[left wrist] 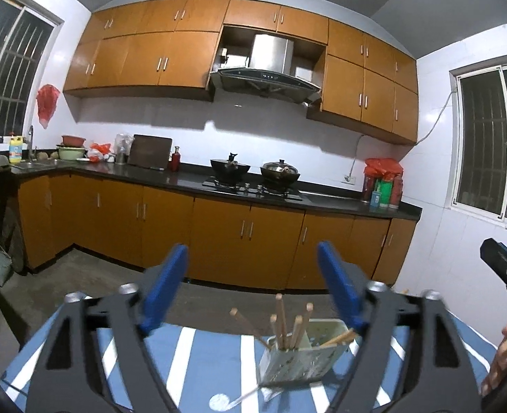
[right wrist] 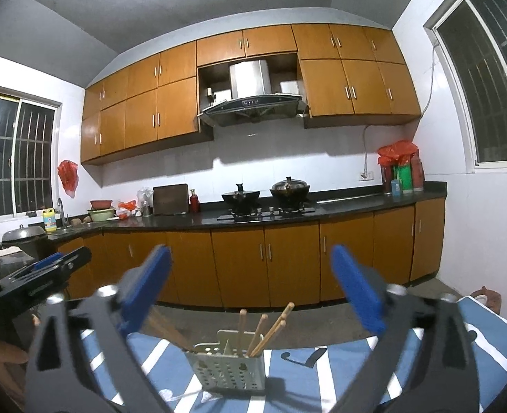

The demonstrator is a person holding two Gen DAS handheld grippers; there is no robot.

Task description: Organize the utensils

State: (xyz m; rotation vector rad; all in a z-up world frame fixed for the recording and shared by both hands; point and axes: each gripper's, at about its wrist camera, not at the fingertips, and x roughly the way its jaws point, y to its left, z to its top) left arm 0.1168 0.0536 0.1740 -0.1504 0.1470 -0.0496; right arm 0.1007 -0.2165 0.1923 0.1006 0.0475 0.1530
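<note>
A pale green perforated utensil holder (left wrist: 300, 354) stands on a blue and white striped tablecloth (left wrist: 198, 354). Several wooden chopsticks (left wrist: 281, 320) stand in it. My left gripper (left wrist: 253, 285) is open and empty, raised above the table, with the holder below and to the right of its middle. In the right wrist view the holder (right wrist: 227, 366) with chopsticks (right wrist: 264, 330) sits just ahead and below my right gripper (right wrist: 250, 289), which is open and empty. The right gripper shows at the left wrist view's right edge (left wrist: 505, 272), and the left gripper at the right wrist view's left edge (right wrist: 47, 272).
A long counter (right wrist: 288, 216) with orange cabinets runs along the far wall, holding two woks on a stove (right wrist: 267, 203), a cutting board (right wrist: 171, 199) and bottles. A sink (left wrist: 29, 165) is at the far left. Barred windows stand on both sides.
</note>
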